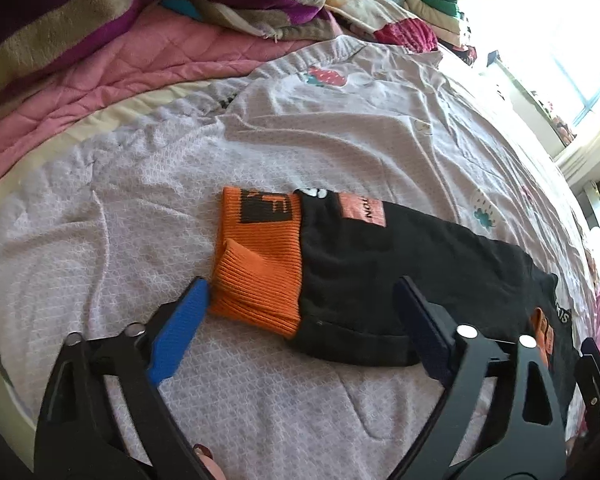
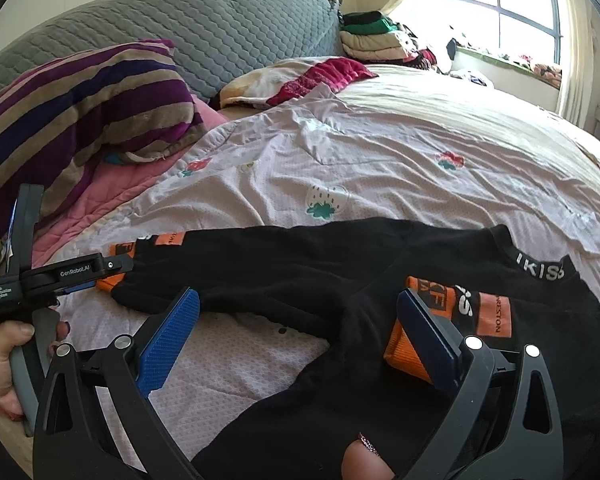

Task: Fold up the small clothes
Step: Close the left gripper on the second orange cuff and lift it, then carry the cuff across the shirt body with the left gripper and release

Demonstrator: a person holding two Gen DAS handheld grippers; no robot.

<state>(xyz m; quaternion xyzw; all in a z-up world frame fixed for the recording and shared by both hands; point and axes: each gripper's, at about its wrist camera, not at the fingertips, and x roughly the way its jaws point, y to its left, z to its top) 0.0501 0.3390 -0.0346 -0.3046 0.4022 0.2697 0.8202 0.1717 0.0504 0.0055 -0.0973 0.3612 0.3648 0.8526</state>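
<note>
Where legible, perhaps "GenRobot.AI" on left claw (image 2: 80, 276); black trousers (image 2: 300, 272).

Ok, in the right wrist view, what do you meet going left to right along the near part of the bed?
Hand holding the left tool → orange cuff of the black pants → orange patch near the waistband lettering.

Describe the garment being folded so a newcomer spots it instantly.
On the bed, over the pale strawberry-print sheet, lies one dark garment: small black trousers near the front edge. Ribbed orange cuffs and orange patches set them apart from the pink and striped bedding behind.
</note>
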